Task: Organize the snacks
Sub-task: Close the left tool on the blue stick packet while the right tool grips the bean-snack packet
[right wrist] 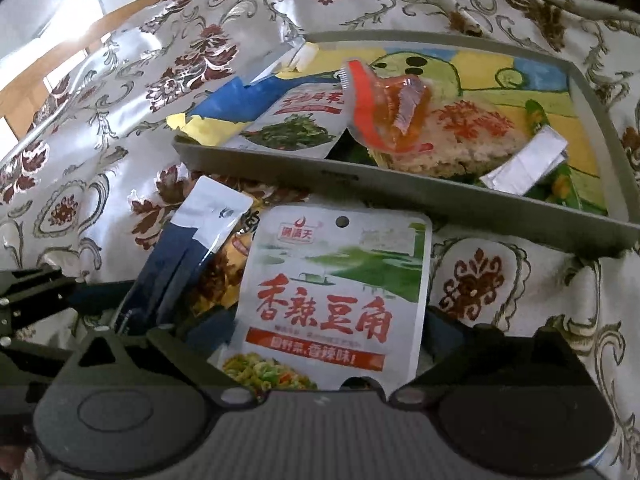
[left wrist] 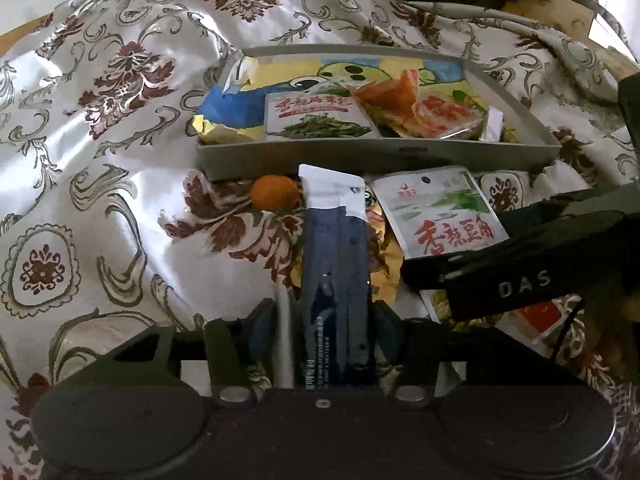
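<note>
Left gripper (left wrist: 334,320) pinches dark blue packet (left wrist: 336,264), upright, just short of tray (left wrist: 376,156). Right gripper (right wrist: 320,340) spread wide around white pouch (right wrist: 336,296); pads seemingly not touching. Other snacks lie in tray. Orange ball (left wrist: 275,192) beside tray wall.

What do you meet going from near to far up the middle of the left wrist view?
Left hand-held gripper → dark blue packet → orange ball → grey tray → green vegetable packet → patterned cloth.

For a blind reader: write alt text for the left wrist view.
The left claw grips a dark blue packet above a patterned cloth. Beyond it, a grey tray holds several snack packets; an orange ball lies before it.
</note>
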`<state>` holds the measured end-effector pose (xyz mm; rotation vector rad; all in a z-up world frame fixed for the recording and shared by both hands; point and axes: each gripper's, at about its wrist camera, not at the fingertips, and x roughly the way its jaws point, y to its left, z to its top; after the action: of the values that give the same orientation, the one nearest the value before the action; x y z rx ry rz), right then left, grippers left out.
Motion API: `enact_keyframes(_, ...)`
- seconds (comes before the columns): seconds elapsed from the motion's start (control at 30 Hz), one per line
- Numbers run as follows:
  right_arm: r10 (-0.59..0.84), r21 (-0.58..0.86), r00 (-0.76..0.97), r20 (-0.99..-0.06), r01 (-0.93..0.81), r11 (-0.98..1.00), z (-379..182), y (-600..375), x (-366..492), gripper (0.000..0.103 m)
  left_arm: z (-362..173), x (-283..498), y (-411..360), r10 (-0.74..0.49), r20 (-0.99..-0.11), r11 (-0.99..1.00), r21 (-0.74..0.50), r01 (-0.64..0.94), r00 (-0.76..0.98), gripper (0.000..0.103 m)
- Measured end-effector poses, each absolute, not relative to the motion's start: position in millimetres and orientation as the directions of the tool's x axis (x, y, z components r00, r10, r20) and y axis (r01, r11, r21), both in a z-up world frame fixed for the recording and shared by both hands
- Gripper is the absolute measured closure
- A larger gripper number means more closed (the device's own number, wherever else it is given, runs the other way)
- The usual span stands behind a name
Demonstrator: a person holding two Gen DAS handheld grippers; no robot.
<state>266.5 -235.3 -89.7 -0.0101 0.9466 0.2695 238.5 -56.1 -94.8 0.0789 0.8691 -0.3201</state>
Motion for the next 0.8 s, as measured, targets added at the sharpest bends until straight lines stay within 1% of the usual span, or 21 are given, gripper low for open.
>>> enact_keyframes(0.03, 0.216, 0.097, 0.555, -0.804, -0.235, 0.967, -90.0, -233.4, 266.0, 0.000, -94.8, 238.1, -56.5, -0.241, -0.760, 0.950, -0.056, 0.309, 0.603, 0.053)
enact_keyframes(0.1, 0.194, 0.073, 0.555, -0.809, -0.233, 0.970, -90.5, -228.9, 265.4, 0.000, -94.9, 236.8, -57.5, -0.235, -0.760, 0.947, -0.038, 0.319, 0.606, 0.060)
enact_keyframes(0.2, 0.162, 0.042, 0.554, -0.816, -0.223, 0.974, -90.1, -223.2, 264.0, 0.002, -94.4, 234.1, -60.6, -0.230, -0.755, 0.941, -0.012, 0.338, 0.614, 0.065)
enact_keyframes(0.33, 0.141, 0.024, 0.558, -0.817, -0.212, 0.977, -88.0, -220.6, 261.2, 0.005, -93.9, 232.5, -61.0, -0.226, -0.752, 0.942, -0.006, 0.337, 0.619, 0.067)
enact_keyframes(0.4, 0.137, 0.019, 0.563, -0.815, -0.211, 0.977, -86.6, -219.9, 259.4, 0.008, -93.3, 232.3, -60.8, -0.224, -0.752, 0.943, -0.007, 0.333, 0.620, 0.068)
enact_keyframes(0.47, 0.137, 0.016, 0.567, -0.812, -0.212, 0.977, -84.7, -218.4, 257.9, 0.013, -92.6, 231.8, -61.3, -0.222, -0.751, 0.944, -0.005, 0.331, 0.622, 0.069)
enact_keyframes(0.63, 0.147, 0.021, 0.560, -0.815, -0.224, 0.974, -86.1, -219.0, 258.5, 0.013, -92.2, 229.3, -63.6, -0.214, -0.745, 0.941, 0.016, 0.338, 0.631, 0.069)
enact_keyframes(0.8, 0.200, 0.117, 0.542, -0.816, -0.186, 0.976, -86.8, -232.2, 260.2, 0.011, -90.9, 232.7, -57.6, -0.233, -0.749, 0.949, -0.036, 0.313, 0.620, 0.069)
